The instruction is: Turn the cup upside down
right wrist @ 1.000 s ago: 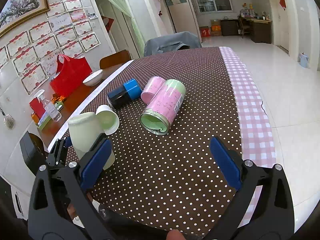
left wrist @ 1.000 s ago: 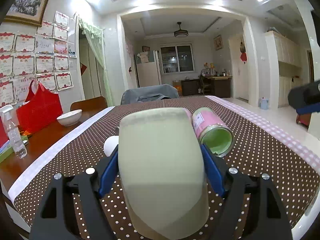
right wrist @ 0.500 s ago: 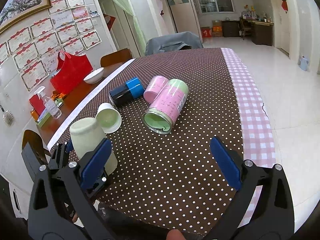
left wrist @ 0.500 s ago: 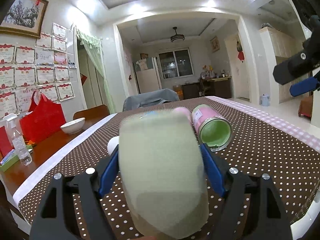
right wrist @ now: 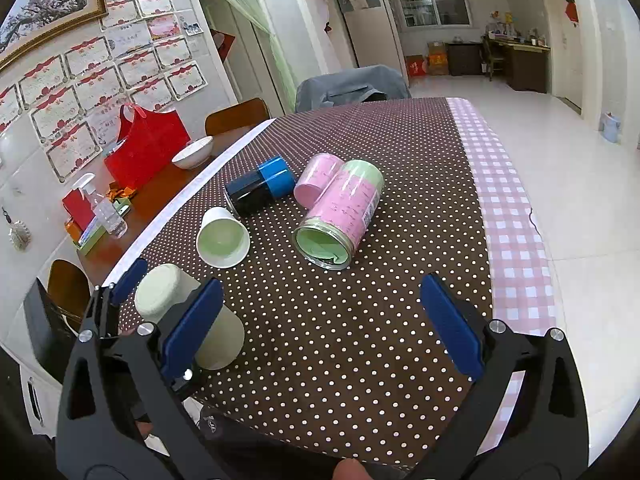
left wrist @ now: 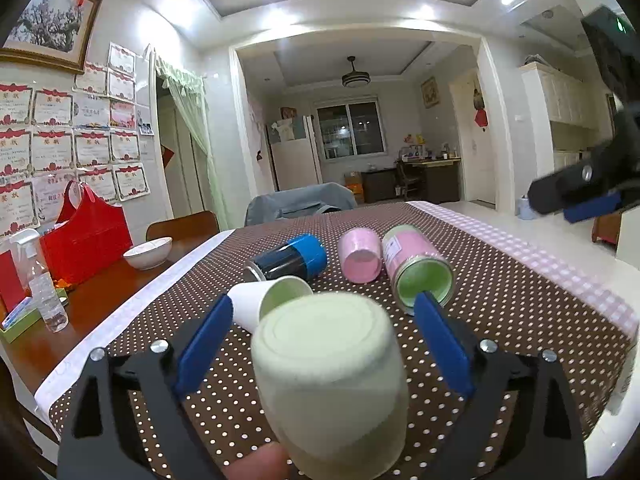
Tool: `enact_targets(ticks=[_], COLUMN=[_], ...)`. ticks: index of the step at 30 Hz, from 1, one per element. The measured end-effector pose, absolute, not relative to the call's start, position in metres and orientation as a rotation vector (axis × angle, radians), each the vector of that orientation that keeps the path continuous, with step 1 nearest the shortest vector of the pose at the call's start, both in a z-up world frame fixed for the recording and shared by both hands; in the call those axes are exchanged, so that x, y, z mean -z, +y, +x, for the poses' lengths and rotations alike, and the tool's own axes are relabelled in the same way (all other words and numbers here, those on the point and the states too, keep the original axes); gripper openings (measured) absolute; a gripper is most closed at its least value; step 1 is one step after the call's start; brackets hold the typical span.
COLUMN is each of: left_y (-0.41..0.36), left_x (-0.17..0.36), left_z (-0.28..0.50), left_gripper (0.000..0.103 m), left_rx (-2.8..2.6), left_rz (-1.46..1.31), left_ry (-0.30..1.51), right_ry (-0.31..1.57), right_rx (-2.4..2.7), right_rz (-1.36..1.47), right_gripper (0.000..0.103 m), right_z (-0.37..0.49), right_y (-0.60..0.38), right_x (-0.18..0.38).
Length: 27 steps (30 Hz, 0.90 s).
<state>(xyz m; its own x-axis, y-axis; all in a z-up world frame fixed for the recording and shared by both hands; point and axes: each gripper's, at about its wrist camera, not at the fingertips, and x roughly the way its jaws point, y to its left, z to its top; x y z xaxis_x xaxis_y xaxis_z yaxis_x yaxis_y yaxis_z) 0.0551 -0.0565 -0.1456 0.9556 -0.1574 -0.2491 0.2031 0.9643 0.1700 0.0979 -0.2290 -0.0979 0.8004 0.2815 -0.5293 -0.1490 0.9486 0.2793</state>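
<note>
Pale green cup (left wrist: 328, 384) now stands inverted, lower centre; left claw (left wrist: 324, 344) has released it; right claw (right wrist: 320, 320) open.

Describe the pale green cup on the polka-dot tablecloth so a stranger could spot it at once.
Find the brown polka-dot tablecloth and go to its near left corner, just in front of the white paper cup lying on its side. The pale green cup stands there between the open jaws of the left gripper. Unlike its toppled neighbours, it stands upside down, base up.
</note>
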Motion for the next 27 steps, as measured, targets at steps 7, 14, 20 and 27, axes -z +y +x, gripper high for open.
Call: enact_targets(ticks=[7,14,20,27], left_y=[-0.056,-0.049,-0.041,-0.030], left_x=[0.121,0.096,0.072,0.052], left_z=[0.054,0.051,0.046,0.043], left_gripper=[0.092,0.092,0.092,0.092], left_rx=[0.206,0.176,0.152,0.125], left_rz=[0.203,0.164,0.125,0.093], left_ry=[0.309,0.351,0.370,0.374], right_ry=[0.574,0.522,0.476,0.438], right_rx=[-0.227,-0.226,-0.230,-0.237], right_rz=[0.246,0.271,0.265,0.246], right_gripper=[0.097,0.097,0.097,0.097], right_z=[0.096,0.091,0.086,0.079], right_y=[-0.230,-0.234,-0.230,-0.221], right_x=[0.094,0.085,0.074,0.063])
